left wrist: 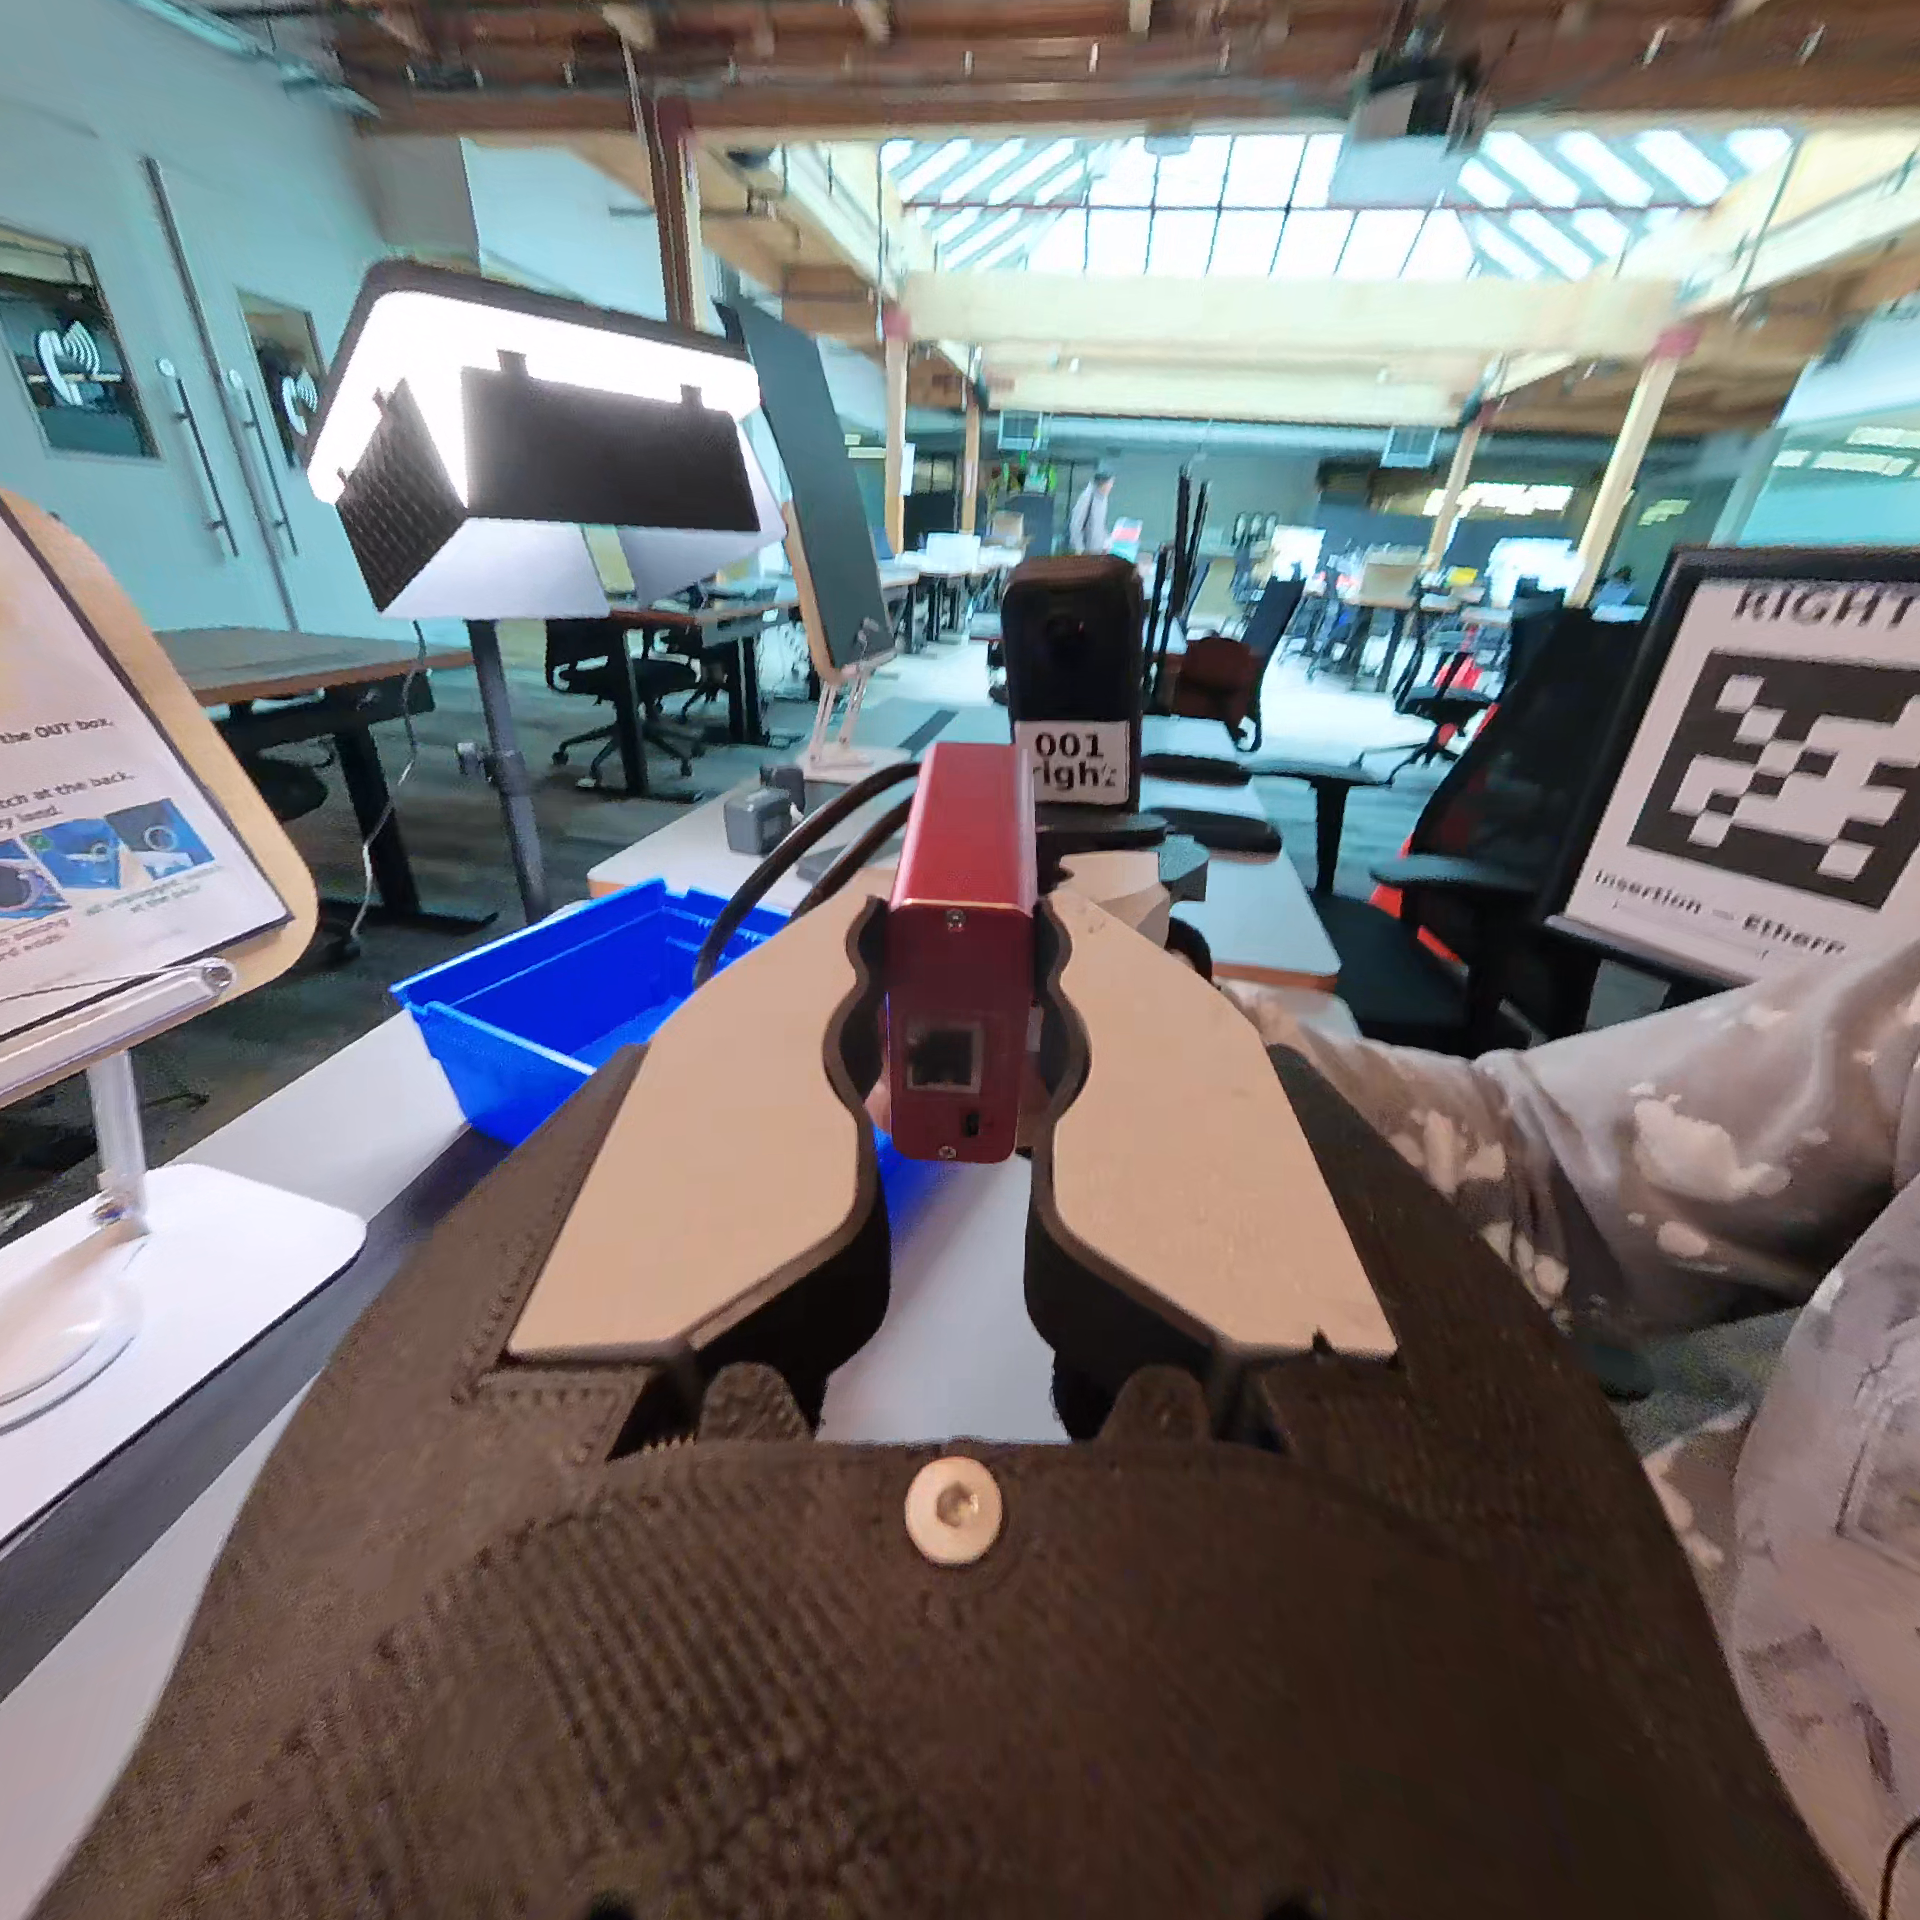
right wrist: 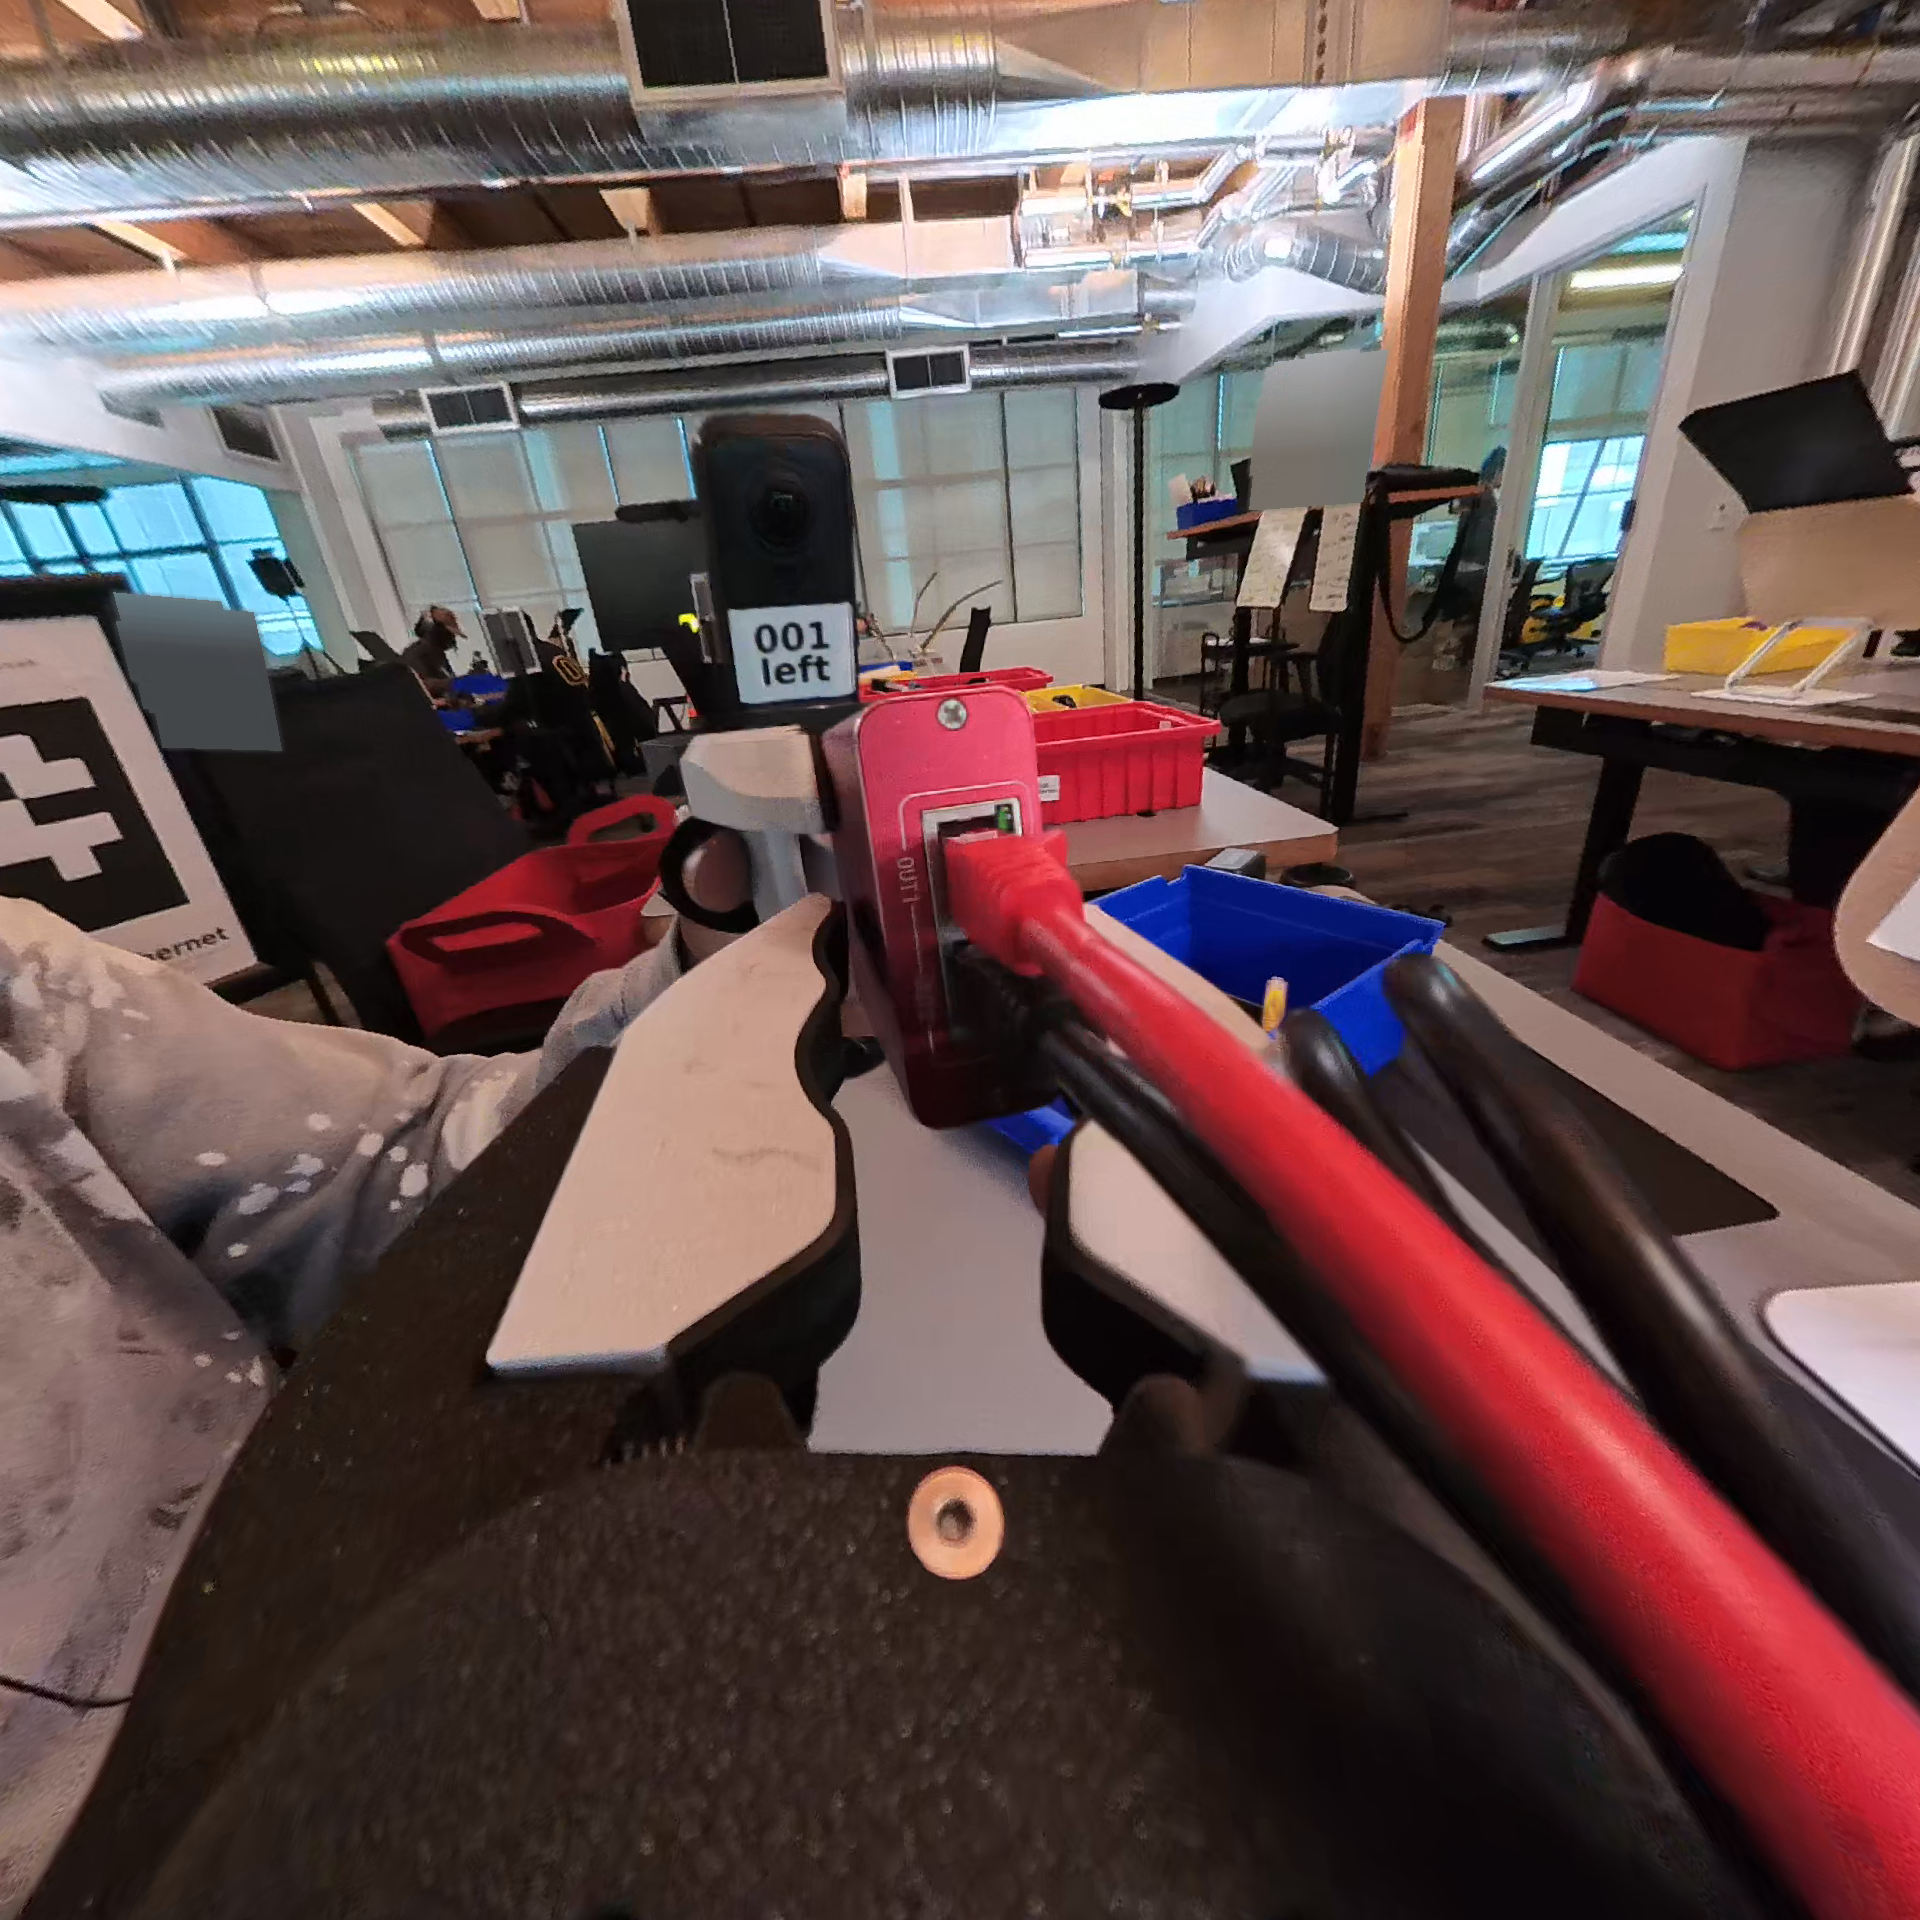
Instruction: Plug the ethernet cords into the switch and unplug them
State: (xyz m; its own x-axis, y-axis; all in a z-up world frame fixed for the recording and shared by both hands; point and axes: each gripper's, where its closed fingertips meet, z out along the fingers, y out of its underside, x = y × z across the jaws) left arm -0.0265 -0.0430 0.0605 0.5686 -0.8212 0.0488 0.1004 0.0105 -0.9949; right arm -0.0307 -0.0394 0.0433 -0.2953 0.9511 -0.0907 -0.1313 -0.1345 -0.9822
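Note:
My left gripper (left wrist: pixel 961 935) is shut on a red metal switch (left wrist: pixel 961 987) and holds it above the white table (left wrist: pixel 935 1351); one empty port faces this camera. In the right wrist view the switch's other end (right wrist: pixel 914 935) shows a red ethernet cord (right wrist: pixel 1351 1299) plugged into the upper port. Black cords (right wrist: pixel 1558 1143) run beside it, and one enters the lower port. My right gripper (right wrist: pixel 956 935) faces that end with its fingers apart, holding nothing; the cords lie over its right finger. Each gripper shows behind the switch in the other's view: the right gripper (left wrist: pixel 1122 883) and the left gripper (right wrist: pixel 758 800).
A blue bin (left wrist: pixel 540 987) stands on the table just behind the switch, also seen in the right wrist view (right wrist: pixel 1247 935). A sign on a stand (left wrist: pixel 104 779) is at the left, a marker board (left wrist: pixel 1766 748) at the right. A person's sleeve (left wrist: pixel 1558 1143) reaches in.

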